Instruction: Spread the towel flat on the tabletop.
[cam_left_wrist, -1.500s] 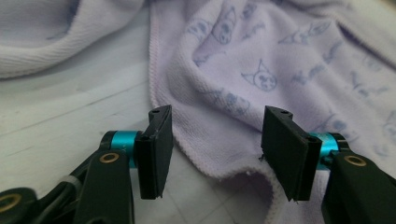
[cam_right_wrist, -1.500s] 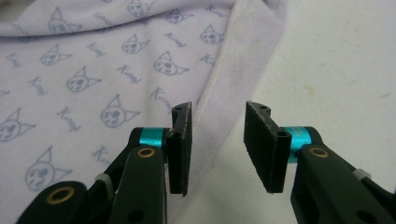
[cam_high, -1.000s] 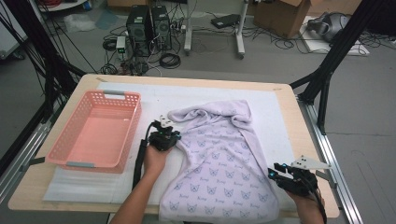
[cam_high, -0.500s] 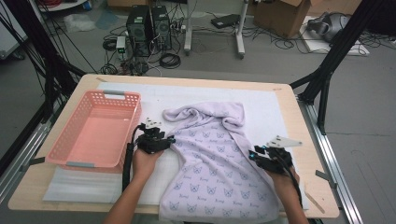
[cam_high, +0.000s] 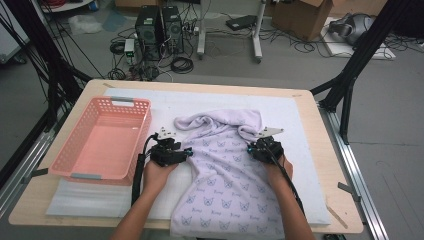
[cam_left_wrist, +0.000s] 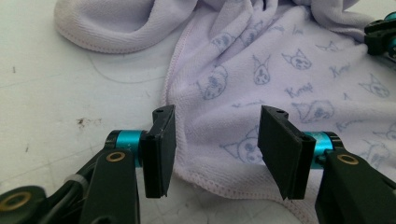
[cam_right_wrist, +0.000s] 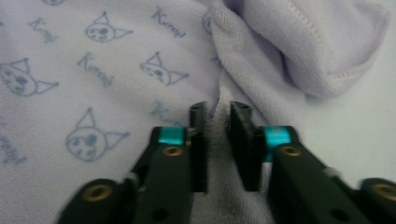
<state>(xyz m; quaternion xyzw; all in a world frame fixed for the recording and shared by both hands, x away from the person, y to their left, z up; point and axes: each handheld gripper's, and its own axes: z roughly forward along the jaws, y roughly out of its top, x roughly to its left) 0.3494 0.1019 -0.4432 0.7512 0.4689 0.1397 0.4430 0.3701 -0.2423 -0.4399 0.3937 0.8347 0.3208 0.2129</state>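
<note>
A lilac towel (cam_high: 225, 175) printed with small cat faces lies crumpled on the white mat, its far end bunched into folds. My left gripper (cam_high: 186, 152) rests at the towel's left edge. Its jaws have just been opening and now stand open (cam_left_wrist: 215, 140). The hemmed edge of the towel (cam_left_wrist: 280, 70) lies between and beneath them, untouched by the pads. My right gripper (cam_high: 252, 149) is at the towel's right side below the bunched fold. Its jaws have just been closing and now pinch a raised ridge of the cloth (cam_right_wrist: 219, 135).
A pink plastic basket (cam_high: 120, 100) stands at the left of the white mat (cam_high: 295, 112), close beside my left hand. The wooden table's far edge (cam_high: 200, 86) borders a floor with cables and computer cases. Black frame legs rise at both sides.
My right hand has travelled from the towel's lower right corner up and left to its folded right side, and its jaws have closed on cloth. The left jaws have opened.
</note>
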